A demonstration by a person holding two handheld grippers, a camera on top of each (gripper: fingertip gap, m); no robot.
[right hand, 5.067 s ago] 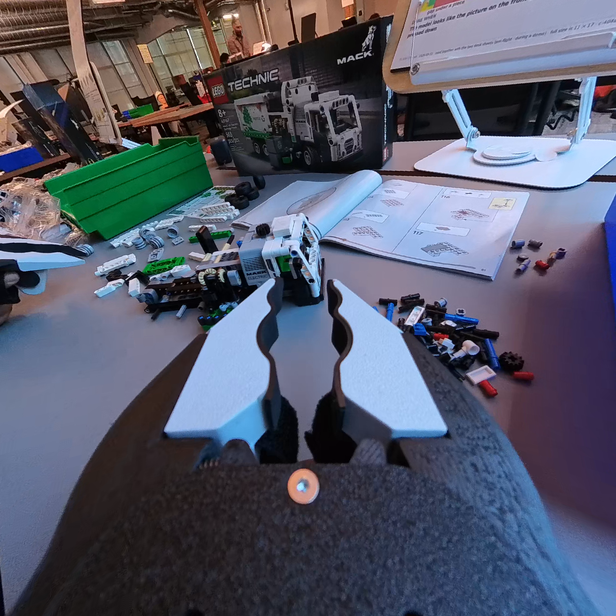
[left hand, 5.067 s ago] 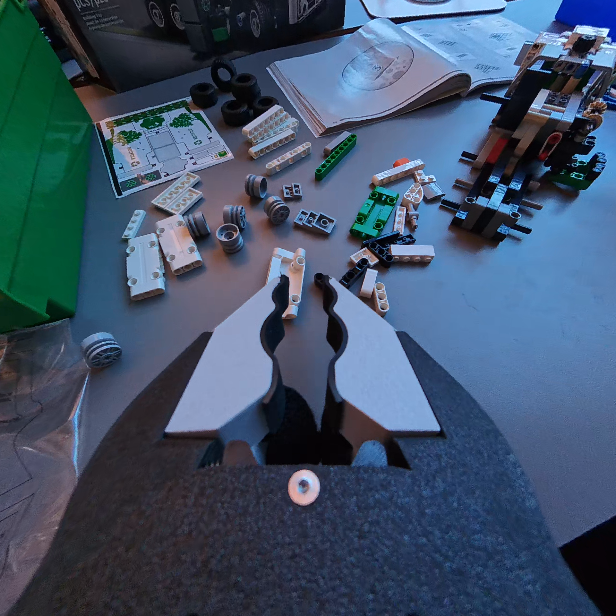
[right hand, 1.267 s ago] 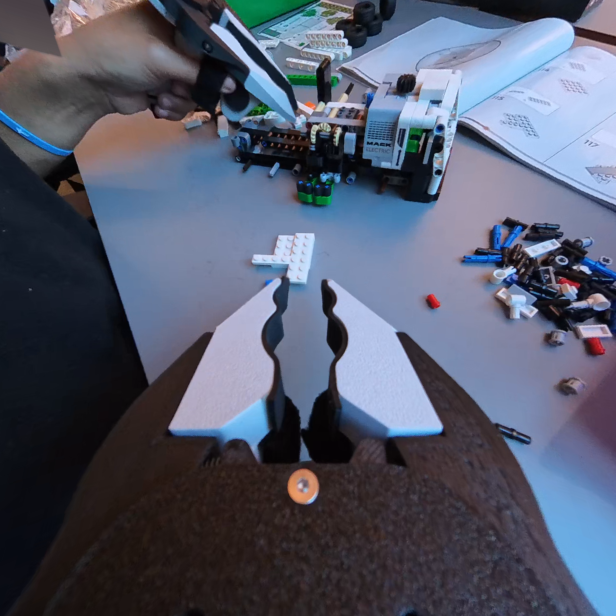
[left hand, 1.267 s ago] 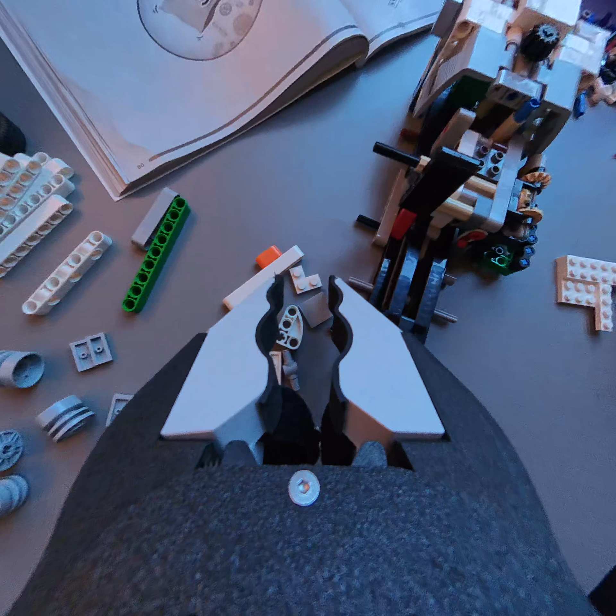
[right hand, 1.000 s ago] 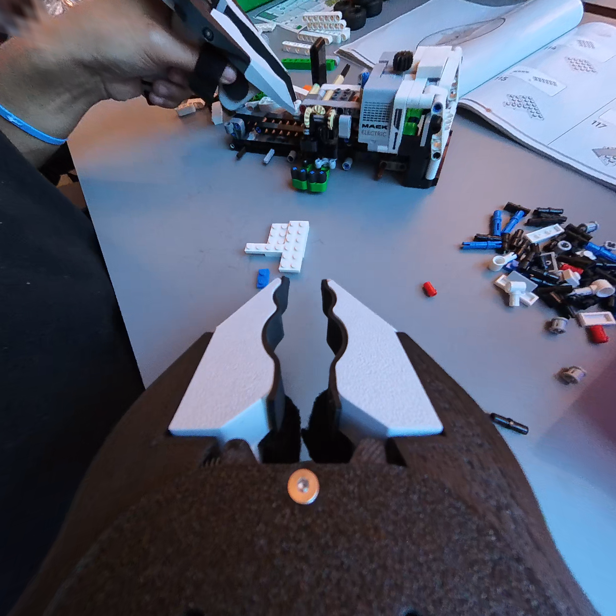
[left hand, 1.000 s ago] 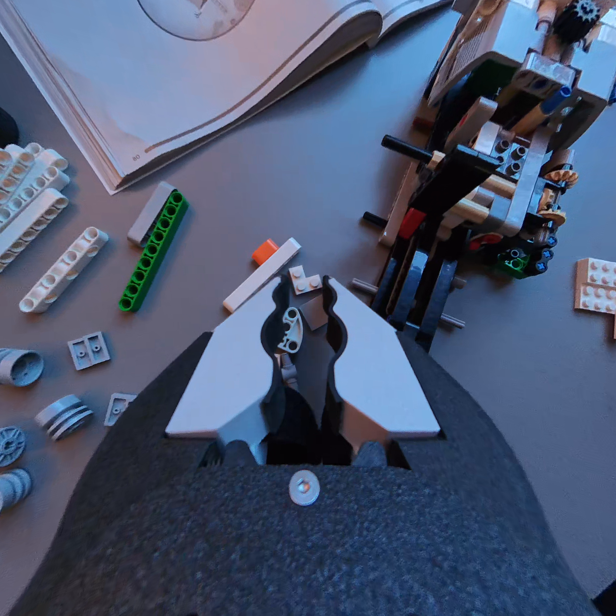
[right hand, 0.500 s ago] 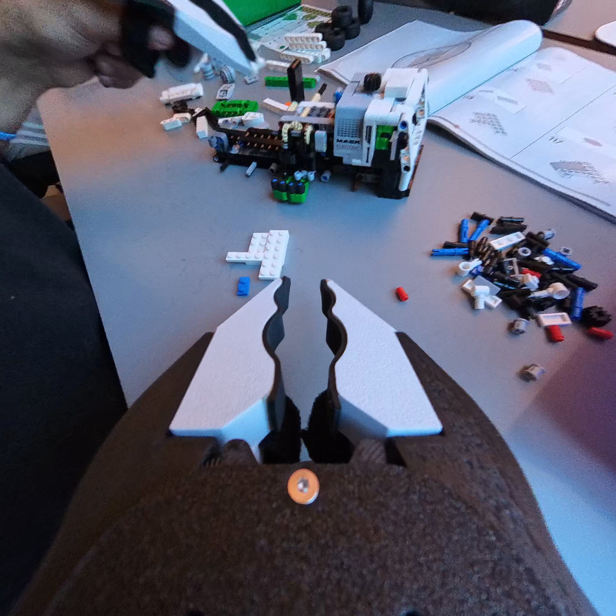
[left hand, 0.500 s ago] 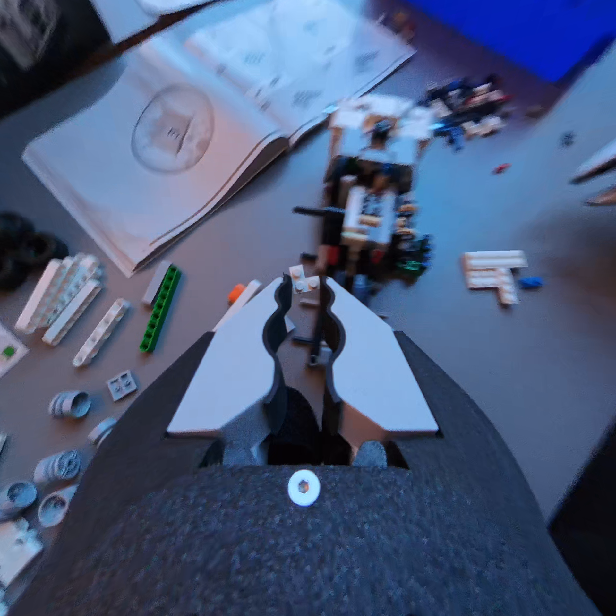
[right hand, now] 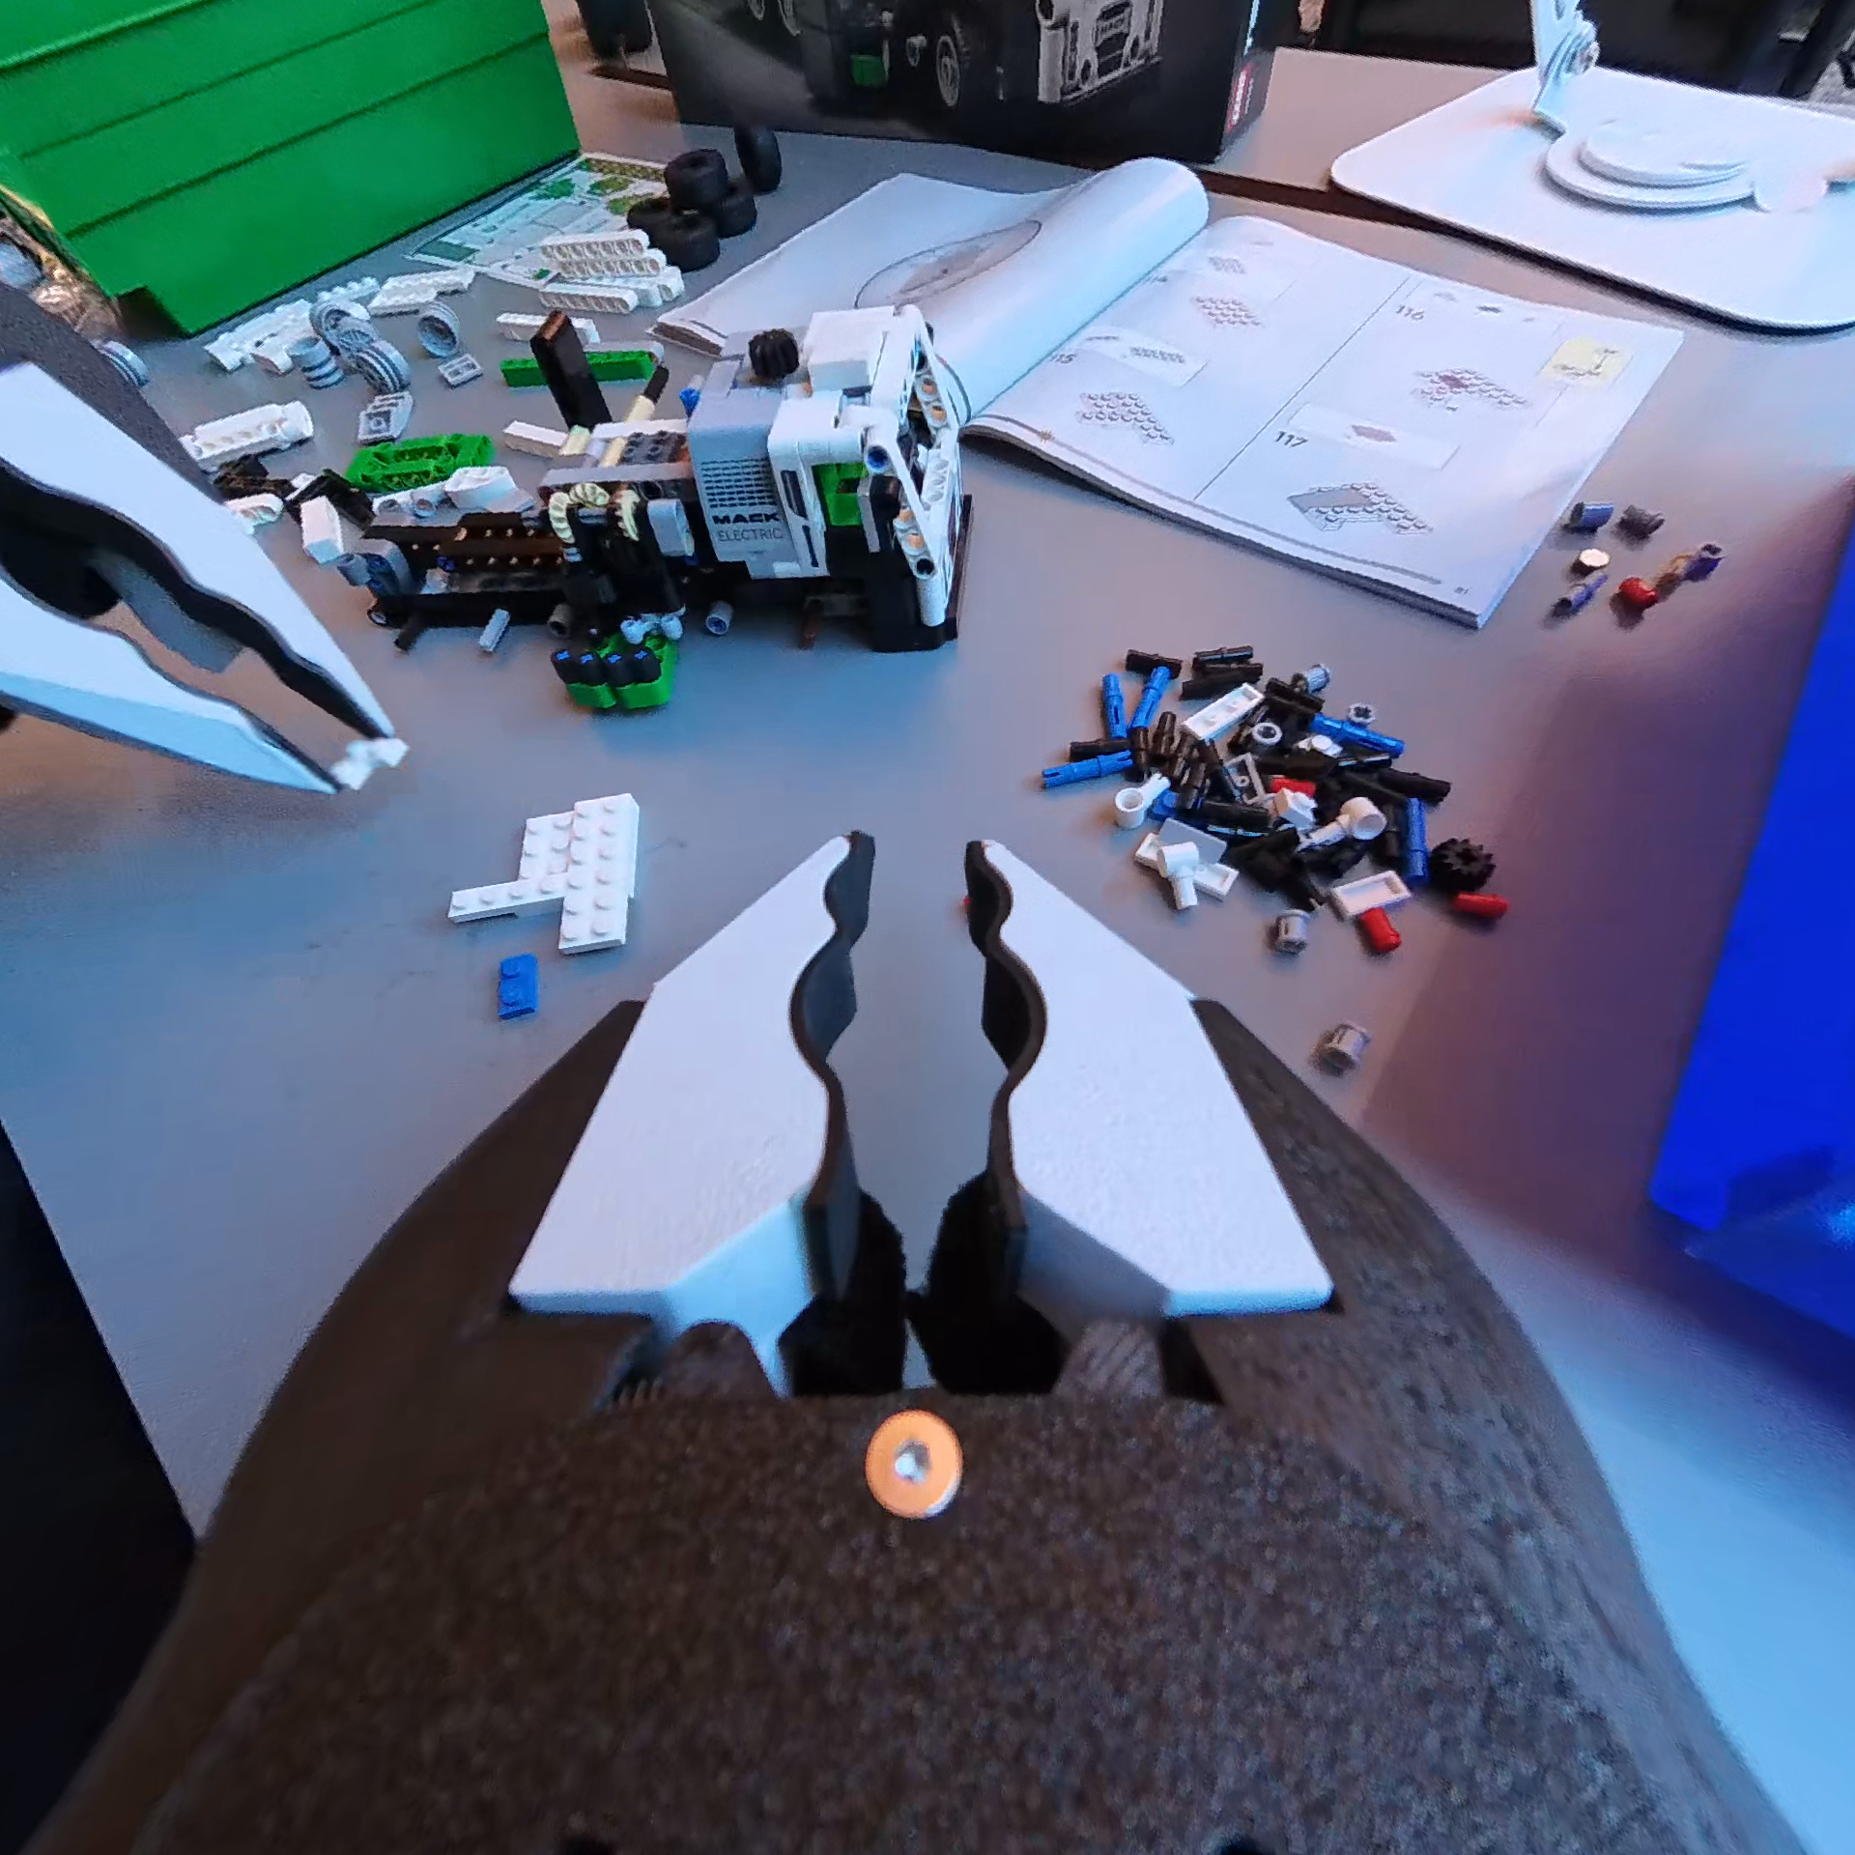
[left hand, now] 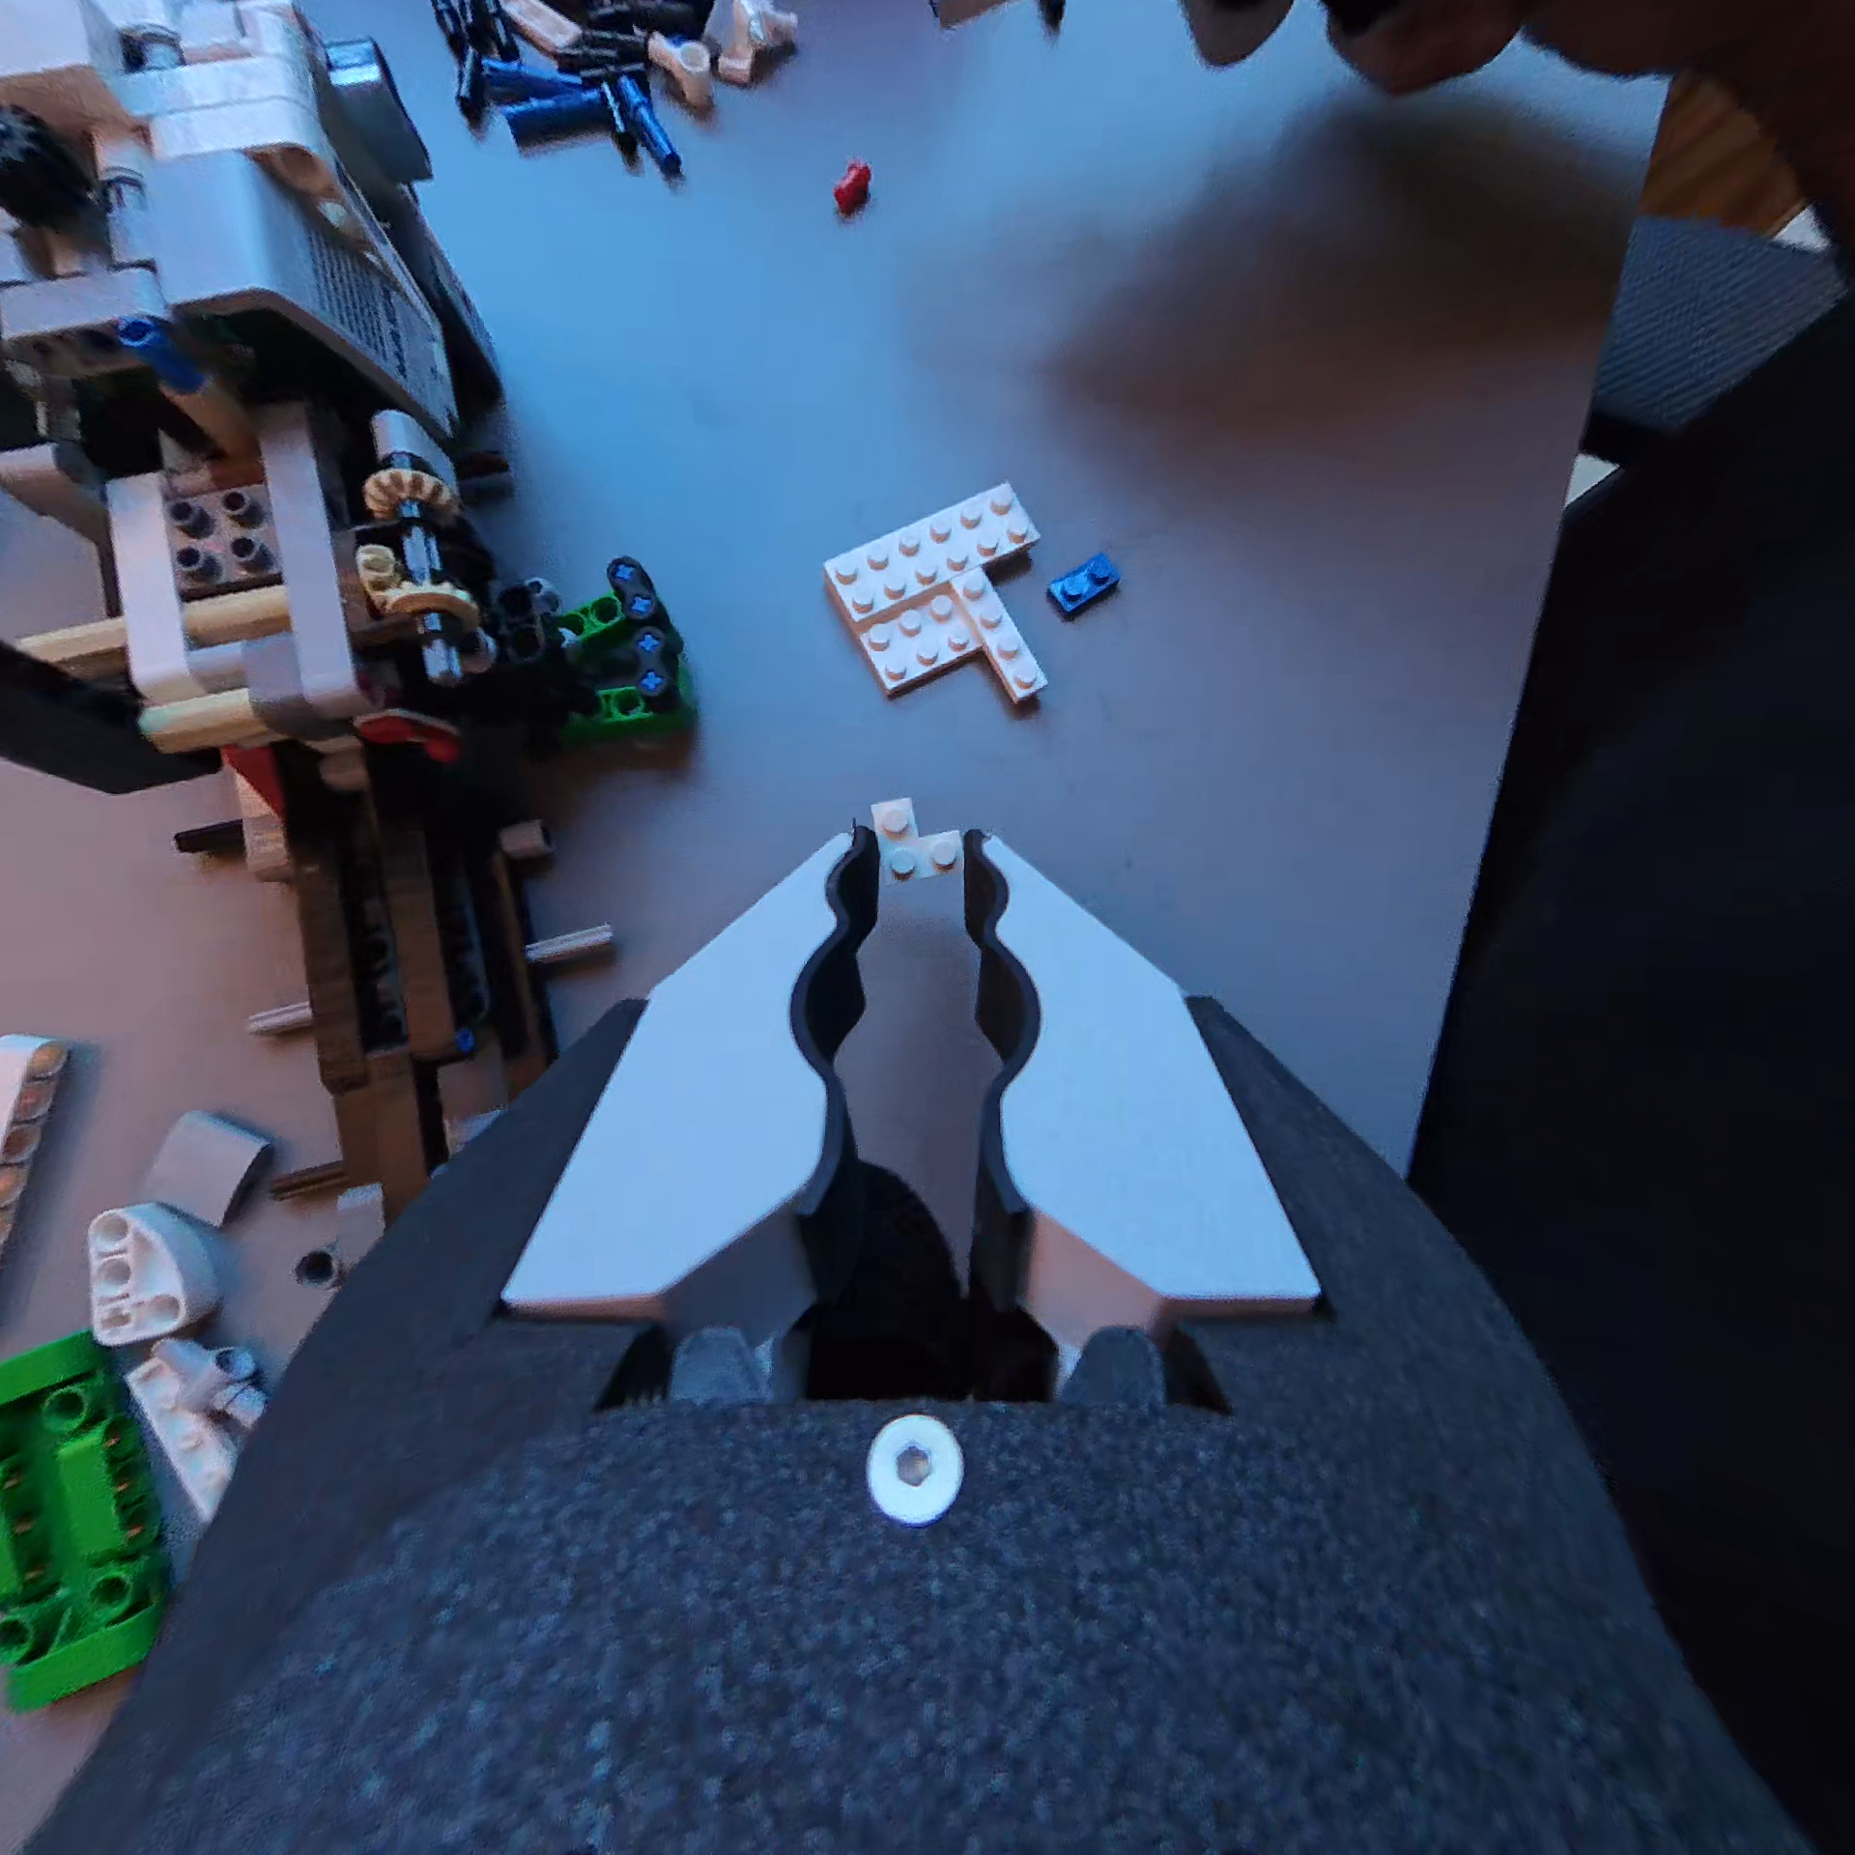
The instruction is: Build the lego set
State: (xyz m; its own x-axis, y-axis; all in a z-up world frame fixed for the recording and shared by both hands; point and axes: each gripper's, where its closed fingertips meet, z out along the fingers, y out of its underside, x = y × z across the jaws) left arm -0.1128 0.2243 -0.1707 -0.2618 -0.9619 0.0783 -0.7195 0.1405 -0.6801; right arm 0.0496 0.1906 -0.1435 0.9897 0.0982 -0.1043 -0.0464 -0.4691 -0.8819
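The left gripper (left hand: 915,845) pinches a small white L-shaped plate (left hand: 911,841) above the table (left hand: 1255,803), near the white plate assembly (left hand: 944,592) and blue plate (left hand: 1084,583). Truck (right hand: 763,512) mid-table. The right gripper (right hand: 915,853) hangs apart, empty.

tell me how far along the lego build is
Done: the truck has its cab and chassis together, and a white plate assembly lies built on the table. In hand: the left tongs grip a small white corner plate. Left: the black tyres and the pile of pins lie loose; the right tongs are empty.
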